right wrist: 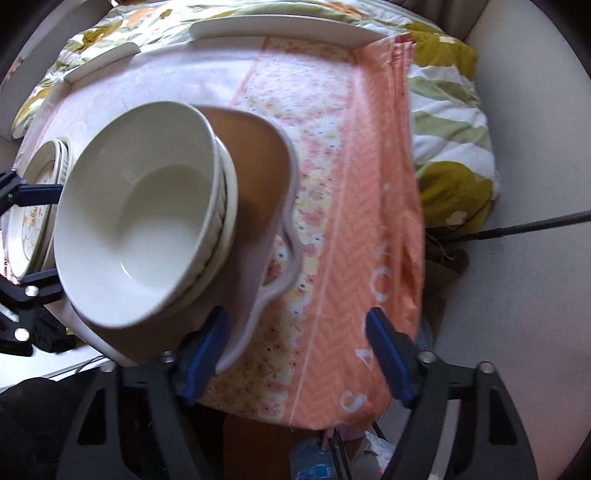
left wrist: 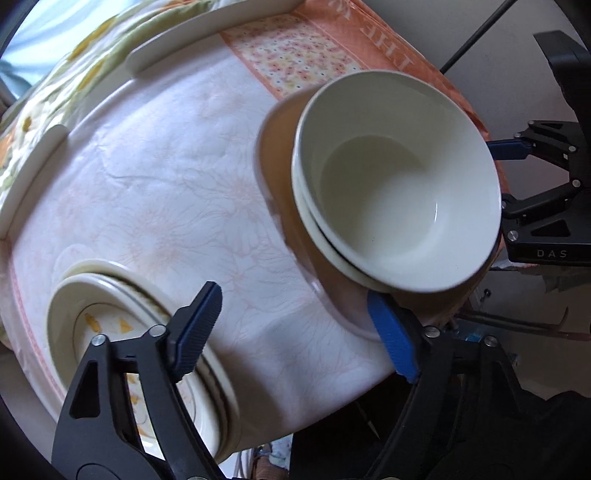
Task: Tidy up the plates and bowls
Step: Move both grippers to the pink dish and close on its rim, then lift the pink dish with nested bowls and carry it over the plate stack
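Note:
A stack of white bowls [left wrist: 399, 184] sits on a brown plate with a wavy pale rim [left wrist: 280, 155] near the table's edge; the stack [right wrist: 140, 229] and the plate [right wrist: 258, 162] also show in the right wrist view. A stack of flower-patterned plates [left wrist: 110, 325] lies at the lower left, also seen in the right wrist view [right wrist: 33, 206]. My left gripper [left wrist: 295, 332] is open and empty, between the patterned plates and the bowls. My right gripper [right wrist: 299, 354] is open, its left finger [right wrist: 207, 358] beside the brown plate's rim.
White plates [left wrist: 207, 33] lie along the far side of the table, and show in the right wrist view [right wrist: 280, 33]. A pink and orange cloth [right wrist: 369, 206] covers the table and hangs over its edge. A flowered quilt [right wrist: 450, 122] lies beyond.

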